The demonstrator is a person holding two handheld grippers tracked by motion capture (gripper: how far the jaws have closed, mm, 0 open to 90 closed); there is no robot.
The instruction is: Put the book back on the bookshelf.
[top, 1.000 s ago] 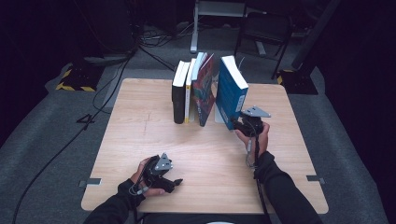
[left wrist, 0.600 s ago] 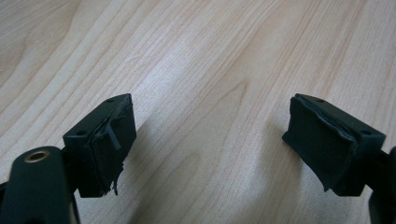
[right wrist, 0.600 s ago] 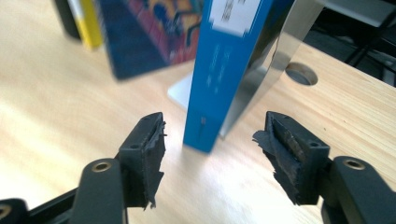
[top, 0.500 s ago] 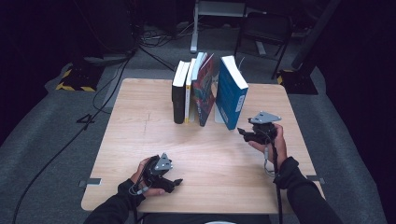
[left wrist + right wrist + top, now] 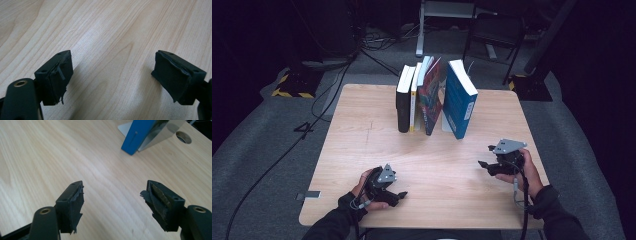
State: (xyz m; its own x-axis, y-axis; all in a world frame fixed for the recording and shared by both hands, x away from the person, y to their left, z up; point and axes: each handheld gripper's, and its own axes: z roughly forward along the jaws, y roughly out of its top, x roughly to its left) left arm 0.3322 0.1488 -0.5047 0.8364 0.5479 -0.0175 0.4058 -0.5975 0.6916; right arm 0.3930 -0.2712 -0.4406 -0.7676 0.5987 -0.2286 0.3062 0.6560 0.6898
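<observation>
Two tools, both with jaws apart and empty: right tool (image 5: 490, 162) near-right on the table (image 5: 362, 130), left tool (image 5: 398, 196) near-left. Five books (image 5: 432, 95) stand far-centre, well apart from both. Right gripper view adds a metal bookend (image 5: 160, 135) (behind the blue book (image 5: 137, 135)).

Bench (image 5: 362, 150): pale wood with visible grain and a smooth, matt finish, we note. Blue book (image 5: 457, 102): glossy cover, paper pages. Left gripper (image 5: 112, 77) and right gripper (image 5: 113, 203): matt black plastic, with frayed, rough rubbery pads (image 5: 75, 207).
</observation>
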